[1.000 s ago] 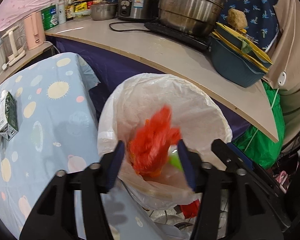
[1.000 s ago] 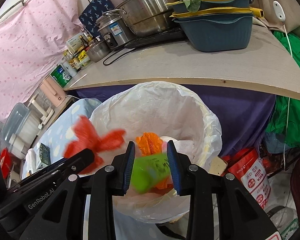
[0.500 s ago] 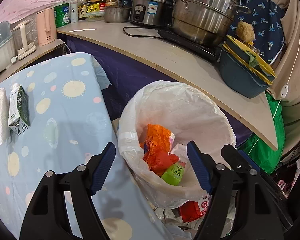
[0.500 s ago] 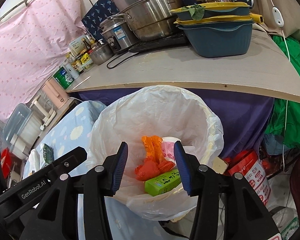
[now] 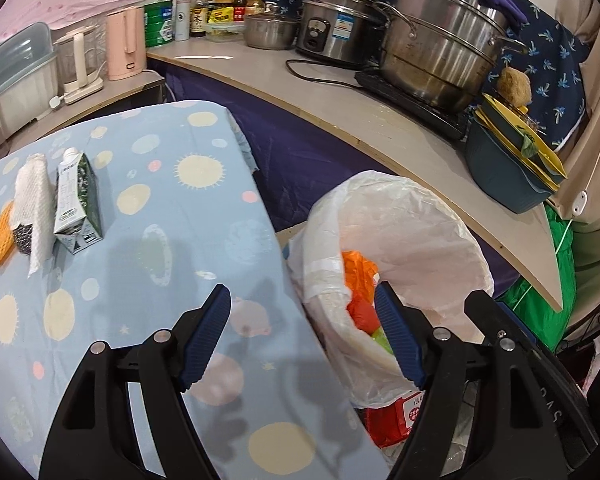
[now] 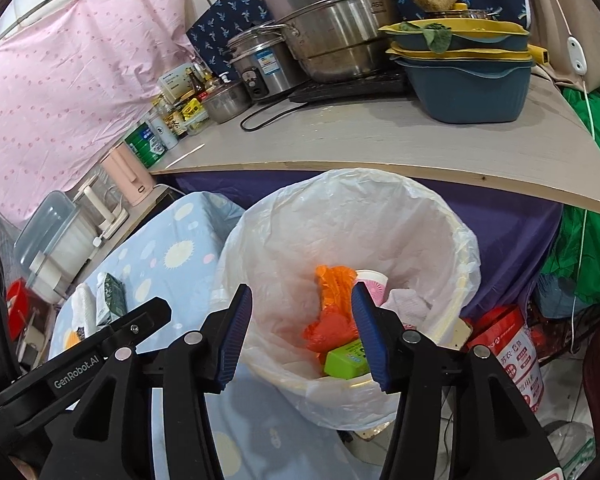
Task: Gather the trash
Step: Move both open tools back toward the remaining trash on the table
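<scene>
Left gripper [image 5: 302,332] gaping wide, gripping nothing, hanging over blue spotted tablecloth [image 5: 148,184] edge. Right gripper [image 6: 300,330] likewise spread and empty, hovering above white-lined trash bin [image 6: 466,256]. Crumpled orange plastic bag [image 6: 332,316] and green carton [image 6: 346,360] lying inside, below the fingertips.

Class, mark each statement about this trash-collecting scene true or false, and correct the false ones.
1. Both the left gripper and the right gripper are holding trash. False: both are open and empty.
2. The green box lies inside the lined bin. True.
3. The milk carton is in the bin. False: it lies on the blue tablecloth.
4. An orange bag is in the bin. True.
</scene>
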### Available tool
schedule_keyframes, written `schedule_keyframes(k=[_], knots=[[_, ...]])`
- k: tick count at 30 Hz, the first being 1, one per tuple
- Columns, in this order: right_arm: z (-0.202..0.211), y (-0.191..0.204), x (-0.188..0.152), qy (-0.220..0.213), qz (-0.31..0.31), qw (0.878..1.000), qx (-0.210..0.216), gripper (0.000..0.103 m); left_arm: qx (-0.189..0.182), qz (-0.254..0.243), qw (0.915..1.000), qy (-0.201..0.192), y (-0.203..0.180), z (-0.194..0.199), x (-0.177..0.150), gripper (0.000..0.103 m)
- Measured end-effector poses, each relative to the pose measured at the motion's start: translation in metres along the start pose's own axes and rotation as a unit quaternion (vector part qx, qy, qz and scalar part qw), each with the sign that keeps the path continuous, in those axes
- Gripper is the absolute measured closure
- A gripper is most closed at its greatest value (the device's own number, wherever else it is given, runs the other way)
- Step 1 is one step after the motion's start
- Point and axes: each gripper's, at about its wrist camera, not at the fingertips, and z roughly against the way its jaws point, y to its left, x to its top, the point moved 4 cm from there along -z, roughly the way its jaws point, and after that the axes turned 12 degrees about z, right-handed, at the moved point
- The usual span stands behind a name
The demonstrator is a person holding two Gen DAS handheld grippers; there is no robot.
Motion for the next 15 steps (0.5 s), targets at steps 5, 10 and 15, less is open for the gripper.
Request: schedule_keyframes(k=[5, 10, 15], knots=[[-0.002, 0.021, 0.0, 0.004, 0.014, 1.0, 0.01, 0.052, 0.009, 0.018, 0.9998, -0.004, 0.025, 0.007, 0.003, 0.032], [-0.006, 0.045, -0.003, 0.009, 0.029, 0.999, 0.02, 0.052, 0.023, 0.037, 0.999, -0.011, 0.053, 0.015, 0.006, 0.032], [-0.012, 0.071, -0.008, 0.017, 0.046, 0.998, 0.032, 0.052, 0.033, 0.066, 0.9972, -0.013, 0.087, 0.022, 0.006, 0.03]])
